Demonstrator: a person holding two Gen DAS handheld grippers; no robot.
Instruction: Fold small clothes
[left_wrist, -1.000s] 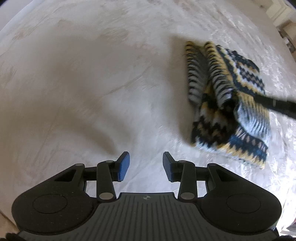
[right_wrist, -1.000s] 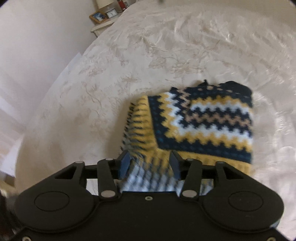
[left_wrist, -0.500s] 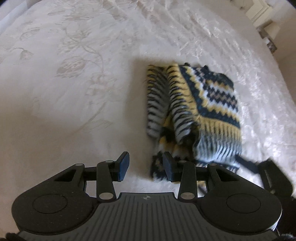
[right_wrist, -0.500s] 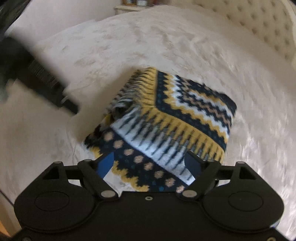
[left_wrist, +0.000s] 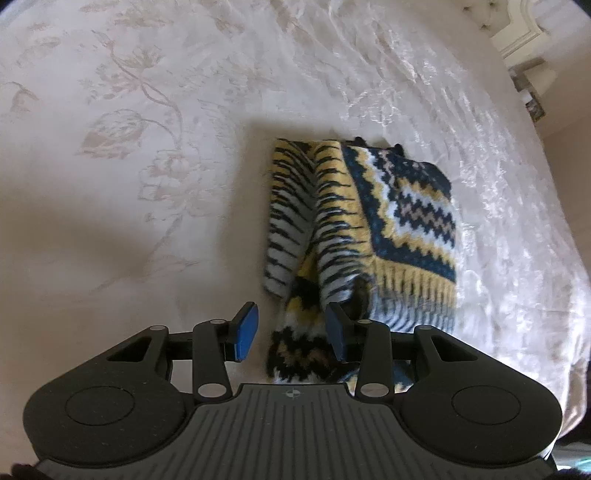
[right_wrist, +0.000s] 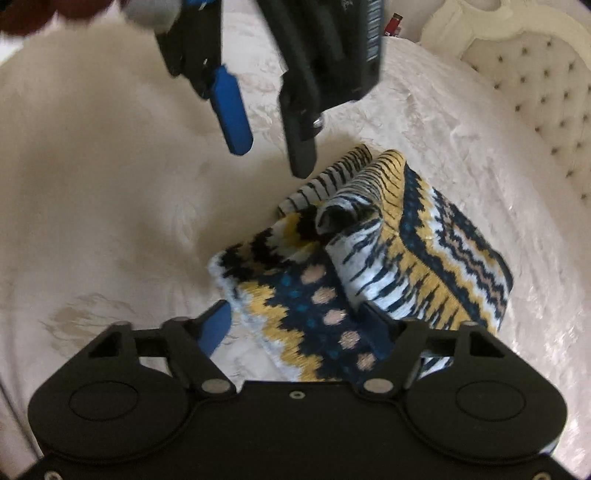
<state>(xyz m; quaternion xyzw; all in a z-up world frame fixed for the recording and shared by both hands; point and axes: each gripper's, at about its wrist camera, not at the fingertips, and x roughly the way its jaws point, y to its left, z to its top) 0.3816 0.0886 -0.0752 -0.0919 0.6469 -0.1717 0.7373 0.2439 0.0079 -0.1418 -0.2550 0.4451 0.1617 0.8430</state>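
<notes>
Here the knitted sweater (right_wrist: 388, 258) lies folded into a thick bundle on the cream bedspread (left_wrist: 129, 166), right of the middle in the left wrist view, its near corner reaching toward both cameras. The right gripper (right_wrist: 295, 321) has its jaws just closing around that near corner, the knit between them, though whether the pads already press I cannot tell. The left gripper (left_wrist: 291, 328) hangs above the near left edge, jaws part-spread and empty. To do this well, I judge each gripper should take every layer at its corner, pinch firmly, and the two should travel together, since the loose striped sleeves (left_wrist: 306, 206) on the bundle's left could slide out.
</notes>
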